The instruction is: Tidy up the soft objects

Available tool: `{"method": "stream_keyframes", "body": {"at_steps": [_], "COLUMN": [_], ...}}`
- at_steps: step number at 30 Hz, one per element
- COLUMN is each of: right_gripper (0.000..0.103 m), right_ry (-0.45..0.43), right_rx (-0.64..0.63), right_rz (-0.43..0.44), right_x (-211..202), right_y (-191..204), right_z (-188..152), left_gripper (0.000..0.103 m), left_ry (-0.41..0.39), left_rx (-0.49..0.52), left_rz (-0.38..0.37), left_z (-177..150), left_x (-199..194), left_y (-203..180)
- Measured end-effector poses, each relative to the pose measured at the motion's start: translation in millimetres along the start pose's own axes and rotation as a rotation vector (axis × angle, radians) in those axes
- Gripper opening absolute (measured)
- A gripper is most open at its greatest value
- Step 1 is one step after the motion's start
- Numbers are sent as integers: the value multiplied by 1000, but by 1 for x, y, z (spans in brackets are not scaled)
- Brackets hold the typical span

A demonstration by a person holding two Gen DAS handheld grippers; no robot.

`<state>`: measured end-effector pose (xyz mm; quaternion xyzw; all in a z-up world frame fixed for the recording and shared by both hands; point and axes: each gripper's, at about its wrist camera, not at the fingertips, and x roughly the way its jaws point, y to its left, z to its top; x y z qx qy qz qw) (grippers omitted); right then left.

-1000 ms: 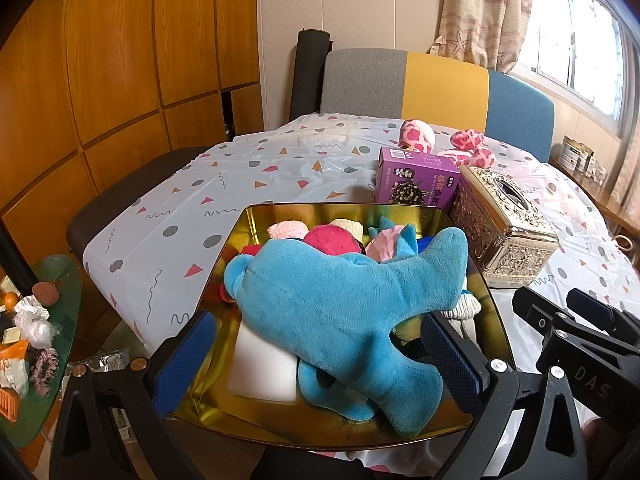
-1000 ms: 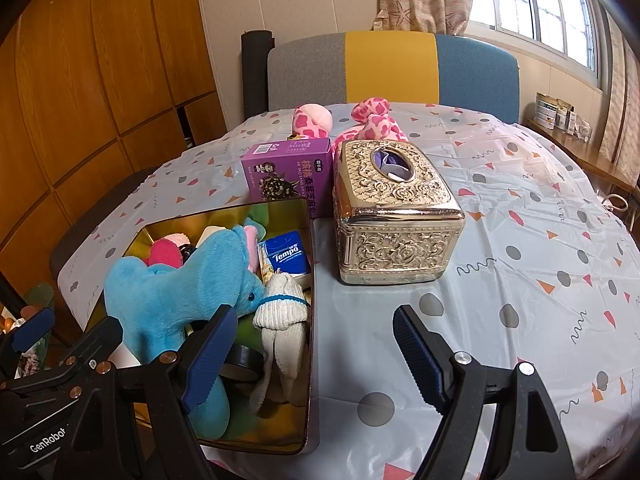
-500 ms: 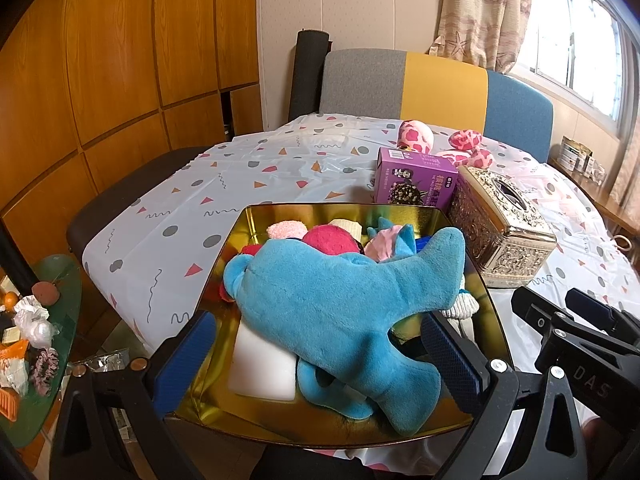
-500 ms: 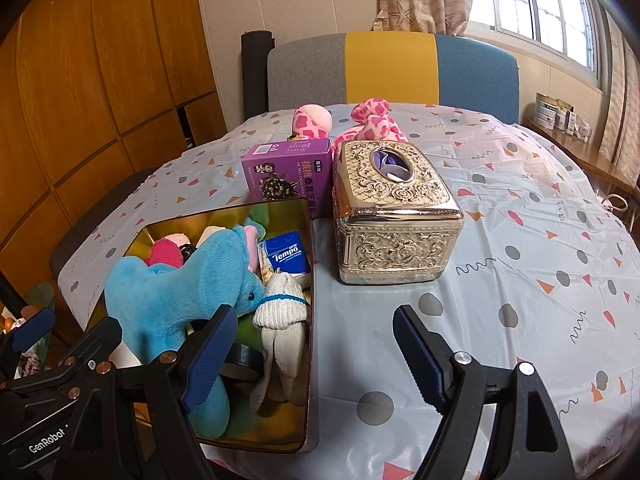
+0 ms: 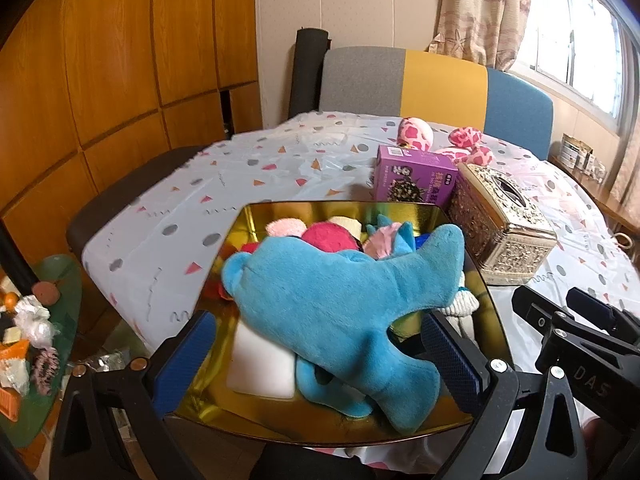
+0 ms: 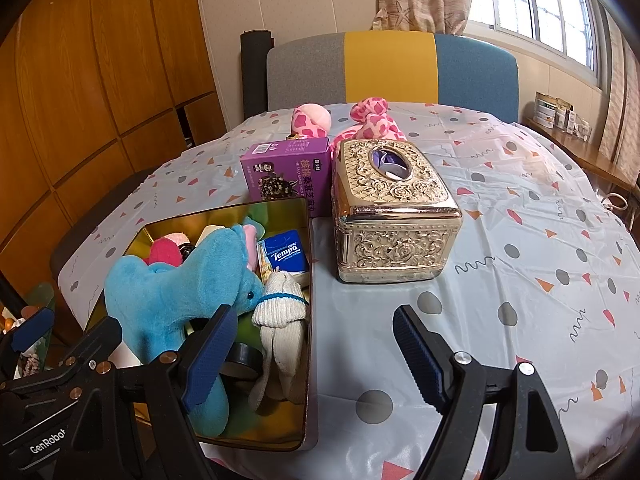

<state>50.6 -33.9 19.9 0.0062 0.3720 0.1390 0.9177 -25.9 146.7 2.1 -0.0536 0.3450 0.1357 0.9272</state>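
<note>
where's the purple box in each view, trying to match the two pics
Left wrist: purple box sits upper right of centre, just beyond the gold tray, left of the tissue box.
Right wrist: purple box sits upper left of centre, again behind the gold tray and beside the tissue box.
Shared landmark: the ornate metallic tissue box, right beside the purple box in both.

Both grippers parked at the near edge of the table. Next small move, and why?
Probably reach the right gripper, open and empty, past the ornate tissue box toward the pink spotted plush. It looks like the only soft item outside the gold tin, lying on the tablecloth behind the purple box. The left gripper, also open, faces the blue plush already in the tin.
</note>
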Motion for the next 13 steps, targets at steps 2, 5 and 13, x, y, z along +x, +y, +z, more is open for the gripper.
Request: {"method": "stream_keyframes", "body": {"at_steps": [2, 5, 13], "right_gripper": [82, 82, 82], "right_ry": [2, 8, 25], "right_rx": [0, 6, 55], "right_rz": [-1, -2, -36], "right_x": [0, 2, 9], "right_y": [-1, -3, -24], "right_z": [0, -1, 0], "left_gripper": [102, 98, 103], "left_ry": [17, 1, -25], "left_rx": [-9, -15, -2], "left_rz": [-46, -57, -4], "left_z": [-1, -4, 3], "left_x": [3, 4, 2], "left_y": [3, 5, 10]}}
